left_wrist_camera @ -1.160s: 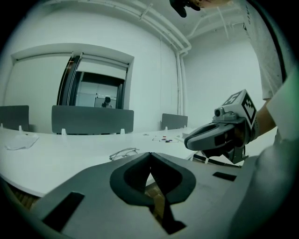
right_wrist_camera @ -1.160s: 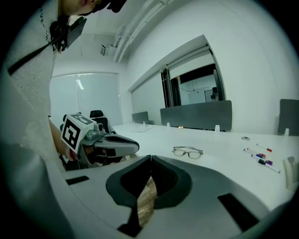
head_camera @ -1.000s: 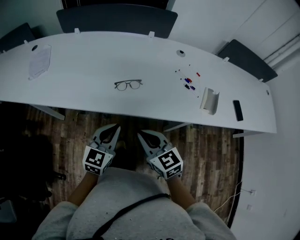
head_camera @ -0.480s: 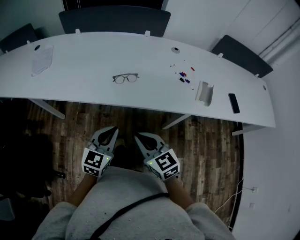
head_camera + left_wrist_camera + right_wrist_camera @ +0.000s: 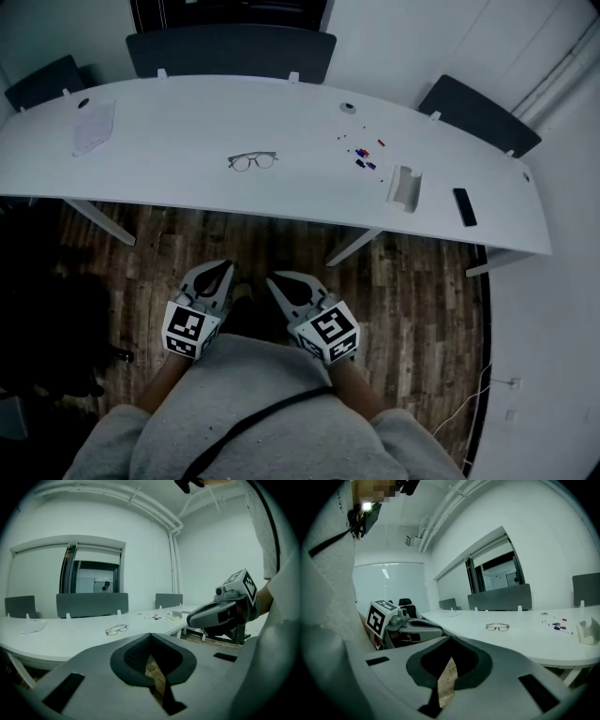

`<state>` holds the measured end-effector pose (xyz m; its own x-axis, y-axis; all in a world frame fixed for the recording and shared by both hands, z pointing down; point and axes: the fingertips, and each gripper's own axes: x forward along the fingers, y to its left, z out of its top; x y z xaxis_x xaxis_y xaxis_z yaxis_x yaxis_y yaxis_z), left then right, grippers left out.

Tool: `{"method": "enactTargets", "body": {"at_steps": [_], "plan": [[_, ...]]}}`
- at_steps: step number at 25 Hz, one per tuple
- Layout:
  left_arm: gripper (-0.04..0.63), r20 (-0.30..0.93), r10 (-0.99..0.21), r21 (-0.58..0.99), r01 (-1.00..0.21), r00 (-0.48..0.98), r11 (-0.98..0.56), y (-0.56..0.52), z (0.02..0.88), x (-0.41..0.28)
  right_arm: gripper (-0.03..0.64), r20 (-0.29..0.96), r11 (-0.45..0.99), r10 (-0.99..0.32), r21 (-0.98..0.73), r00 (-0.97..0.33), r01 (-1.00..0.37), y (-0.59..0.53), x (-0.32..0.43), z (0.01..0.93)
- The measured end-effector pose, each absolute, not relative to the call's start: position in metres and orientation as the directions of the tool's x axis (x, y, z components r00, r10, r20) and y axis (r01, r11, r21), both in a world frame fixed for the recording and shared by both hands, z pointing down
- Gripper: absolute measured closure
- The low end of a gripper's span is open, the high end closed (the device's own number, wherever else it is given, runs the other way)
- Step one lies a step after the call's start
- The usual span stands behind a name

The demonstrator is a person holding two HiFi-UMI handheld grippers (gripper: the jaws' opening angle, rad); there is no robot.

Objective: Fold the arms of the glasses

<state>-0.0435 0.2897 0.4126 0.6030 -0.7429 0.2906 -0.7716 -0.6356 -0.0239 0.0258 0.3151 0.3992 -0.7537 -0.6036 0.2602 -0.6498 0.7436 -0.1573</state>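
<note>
On the white table (image 5: pixel 169 178), glasses (image 5: pixel 252 161), white holder (image 5: pixel 405 187) near markers (image 5: pixel 364 162)

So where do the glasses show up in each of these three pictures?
Head view: glasses on the white table, upper middle, slightly left of centre.
Left gripper view: glasses left of centre, near mid-height.
Right gripper view: glasses right of centre, near mid-height.
Shared landmark: the coloured pens, to the right of the glasses in every view.
</note>
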Motion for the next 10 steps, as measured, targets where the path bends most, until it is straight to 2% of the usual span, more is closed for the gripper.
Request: {"method": "enactTargets", "body": {"at_steps": [10], "plan": [[0.58, 0.29, -0.733, -0.058, -0.754, 0.615, -0.655, 0.2929, 0.4053, -0.0359, 0.597, 0.237, 0.758, -0.589, -0.17, -0.773, -0.63, 0.3231, 0.0261, 0.3917]]}}
